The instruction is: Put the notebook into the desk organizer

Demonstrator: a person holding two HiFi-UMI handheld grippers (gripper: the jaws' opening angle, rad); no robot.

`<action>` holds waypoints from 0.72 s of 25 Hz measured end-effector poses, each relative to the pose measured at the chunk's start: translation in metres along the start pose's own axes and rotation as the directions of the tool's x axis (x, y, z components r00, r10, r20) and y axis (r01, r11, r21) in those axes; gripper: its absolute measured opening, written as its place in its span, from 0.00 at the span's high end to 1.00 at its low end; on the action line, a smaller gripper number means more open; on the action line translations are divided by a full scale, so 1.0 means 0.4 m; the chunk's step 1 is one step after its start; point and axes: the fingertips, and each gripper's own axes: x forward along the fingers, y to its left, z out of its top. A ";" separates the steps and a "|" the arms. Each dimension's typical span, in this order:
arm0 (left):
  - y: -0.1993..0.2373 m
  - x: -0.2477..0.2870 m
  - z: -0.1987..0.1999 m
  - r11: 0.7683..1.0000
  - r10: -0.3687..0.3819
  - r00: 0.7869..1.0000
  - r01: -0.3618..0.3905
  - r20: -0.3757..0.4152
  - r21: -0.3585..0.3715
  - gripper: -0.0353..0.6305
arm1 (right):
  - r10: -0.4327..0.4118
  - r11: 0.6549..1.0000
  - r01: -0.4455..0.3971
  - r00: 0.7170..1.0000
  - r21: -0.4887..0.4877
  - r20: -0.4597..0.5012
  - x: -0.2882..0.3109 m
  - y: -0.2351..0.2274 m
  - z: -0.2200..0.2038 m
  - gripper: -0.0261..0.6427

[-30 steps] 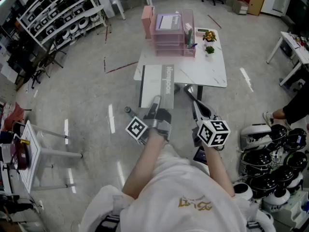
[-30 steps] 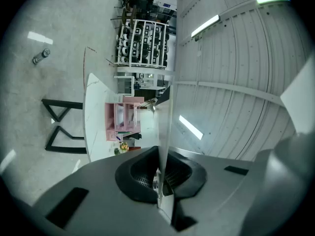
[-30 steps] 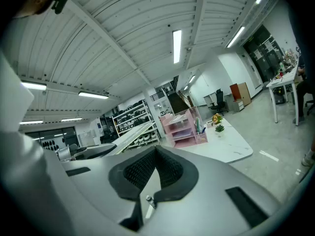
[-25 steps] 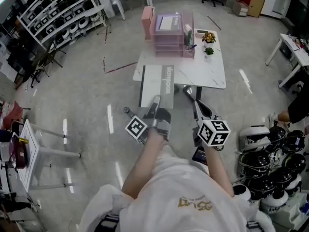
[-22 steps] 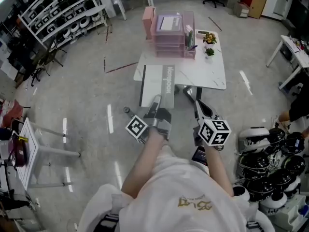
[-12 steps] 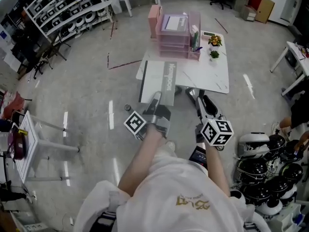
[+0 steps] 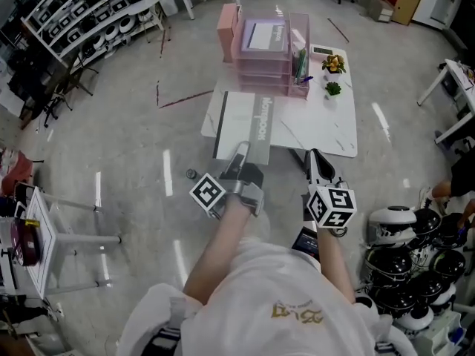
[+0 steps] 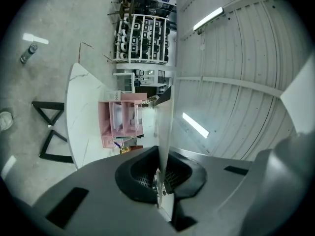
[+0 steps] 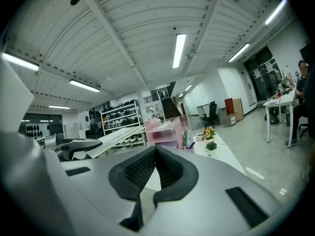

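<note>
Left gripper [image 7: 240, 156] clamps the notebook [image 7: 243, 123] by its near edge, long axis aimed at the desk organizer [image 7: 264, 54] just beyond; right gripper [image 7: 316, 162], pinched closed on nothing, sits to the right.

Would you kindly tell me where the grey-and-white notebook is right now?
In the head view the notebook is centre-left, its near edge clamped in the left gripper, stretching over the white table's left side toward the pink desk organizer.

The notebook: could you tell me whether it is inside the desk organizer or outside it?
Outside: the left gripper holds the notebook by its near edge, in front of the pink desk organizer.
</note>
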 end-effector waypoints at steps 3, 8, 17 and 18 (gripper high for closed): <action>0.030 0.123 0.057 1.000 -0.003 1.000 0.003 -0.004 -0.012 0.91 | -0.024 1.000 0.024 1.000 -0.011 -0.018 0.119 -0.043 0.016 0.94; 0.065 0.344 0.145 1.000 -0.003 0.999 0.001 -0.050 -0.022 0.91 | -0.086 0.996 0.087 0.996 0.025 -0.031 0.319 -0.122 0.061 0.94; 0.129 0.661 0.245 0.999 0.009 0.985 -0.016 -0.171 -0.038 0.91 | -0.125 0.988 0.125 0.992 0.095 -0.001 0.619 -0.199 0.144 0.94; 0.137 0.687 0.254 0.999 0.013 0.984 -0.020 -0.178 -0.036 0.91 | -0.133 0.987 0.133 0.991 0.091 -0.008 0.644 -0.208 0.146 0.94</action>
